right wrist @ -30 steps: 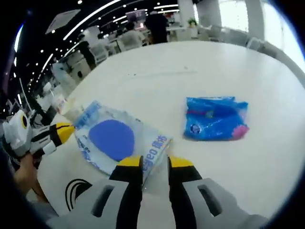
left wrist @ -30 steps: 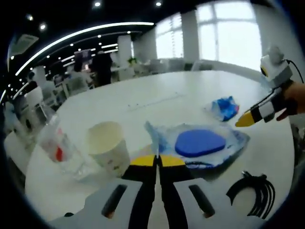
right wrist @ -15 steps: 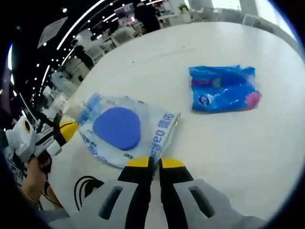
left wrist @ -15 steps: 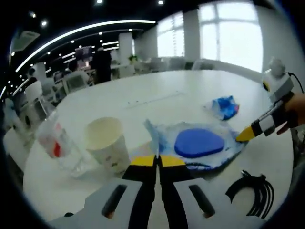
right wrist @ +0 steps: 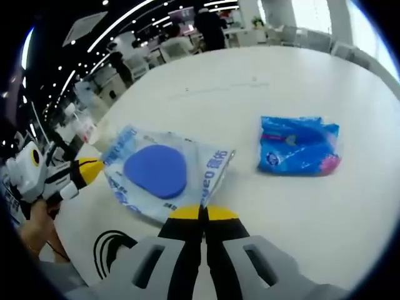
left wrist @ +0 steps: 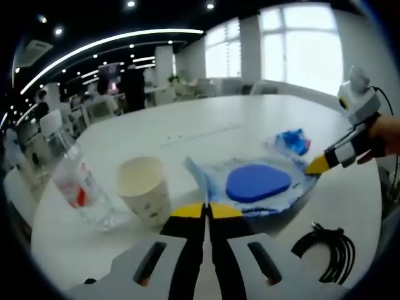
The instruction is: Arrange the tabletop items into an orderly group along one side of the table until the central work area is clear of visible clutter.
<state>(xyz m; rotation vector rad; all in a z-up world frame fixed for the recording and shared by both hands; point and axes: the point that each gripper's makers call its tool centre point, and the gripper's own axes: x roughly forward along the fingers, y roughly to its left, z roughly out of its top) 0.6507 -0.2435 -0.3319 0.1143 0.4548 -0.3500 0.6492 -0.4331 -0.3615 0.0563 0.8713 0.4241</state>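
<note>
Your right gripper (right wrist: 201, 215) pinches the wet-wipes pack (right wrist: 164, 178) at its near edge (pack runs off toward 11 o'clock); left gripper (left wrist: 205, 211), jaws together, holds nothing.

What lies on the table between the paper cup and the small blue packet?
In the left gripper view, the wipes pack with the blue lid lies between the paper cup and the small blue packet.
</note>
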